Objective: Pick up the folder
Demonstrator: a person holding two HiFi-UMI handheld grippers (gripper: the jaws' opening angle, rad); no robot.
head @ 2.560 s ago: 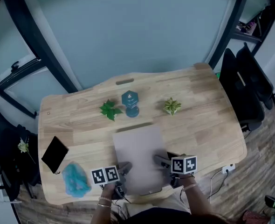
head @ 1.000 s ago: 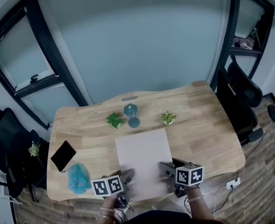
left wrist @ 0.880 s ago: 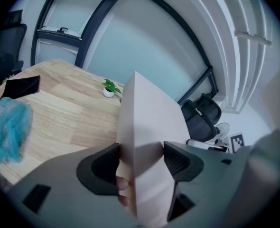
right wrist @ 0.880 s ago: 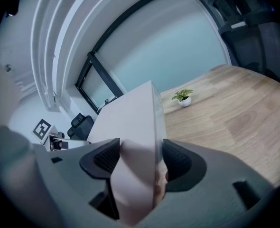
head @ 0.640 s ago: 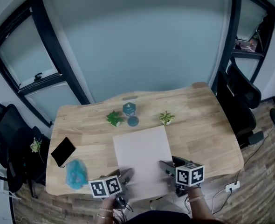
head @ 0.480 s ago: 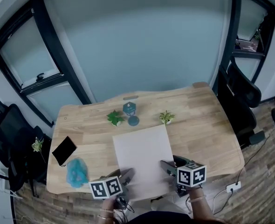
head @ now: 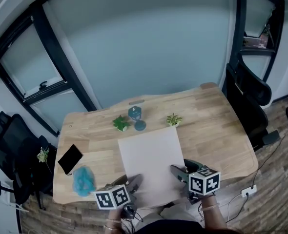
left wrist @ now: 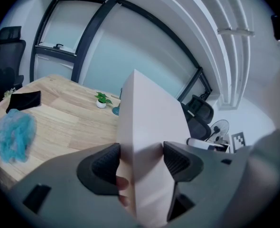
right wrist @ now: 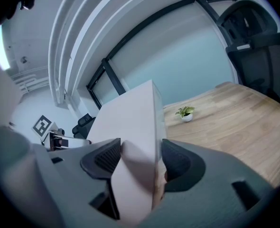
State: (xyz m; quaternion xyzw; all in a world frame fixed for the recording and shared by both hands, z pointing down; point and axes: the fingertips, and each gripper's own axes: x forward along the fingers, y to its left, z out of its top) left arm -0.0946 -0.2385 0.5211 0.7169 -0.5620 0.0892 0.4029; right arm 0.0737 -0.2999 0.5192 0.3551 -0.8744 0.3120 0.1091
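Note:
The folder [head: 151,162] is a pale pinkish-grey, closed and flat, and hangs above the front of the wooden table [head: 217,126]. My left gripper [head: 132,183] is shut on its near left edge, and my right gripper [head: 179,172] is shut on its near right edge. In the left gripper view the folder [left wrist: 149,122] stands edge-on between the pads of the left gripper [left wrist: 141,163], which press on both faces. The right gripper view shows the same for the folder [right wrist: 130,118] and the right gripper [right wrist: 140,158].
Behind the folder stand a green leafy plant [head: 120,123], a teal ornament [head: 136,114] and a small potted plant [head: 173,119]. A black pouch [head: 70,159] and a blue fluffy cloth [head: 83,180] lie at the left. Black office chairs [head: 246,101] stand at the right.
Both grippers have risen together with the folder in them, so the folder sits higher over the table. The things on the table have not moved.

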